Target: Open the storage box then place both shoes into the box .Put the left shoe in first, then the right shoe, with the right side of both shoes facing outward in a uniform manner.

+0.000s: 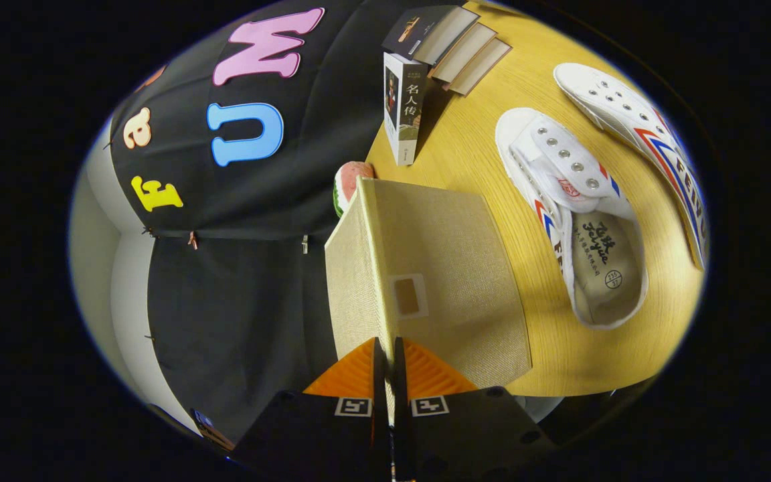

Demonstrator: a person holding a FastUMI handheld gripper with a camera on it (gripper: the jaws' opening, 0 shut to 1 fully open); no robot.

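Observation:
My gripper (pixel 389 348) is shut on the edge of the beige fabric lid (pixel 385 268) of the storage box. The lid is lifted and stands edge-on just ahead of the fingers, with one face to each side. A small label window (pixel 407 296) sits on its right face. Two white canvas shoes with red and blue stripes lie on the wooden table (pixel 472 154) to the right of the lid. The nearer shoe (pixel 576 221) shows its insole and tongue. The other shoe (pixel 640 134) lies on its side beyond it. The box body is hidden behind the lid.
A book (pixel 402 107) stands upright on the table beyond the lid. Several stacked books (pixel 446 43) lie behind it. A round red, white and green object (pixel 349 184) peeks out just past the lid's far edge. The booth's black cloth hangs to the left.

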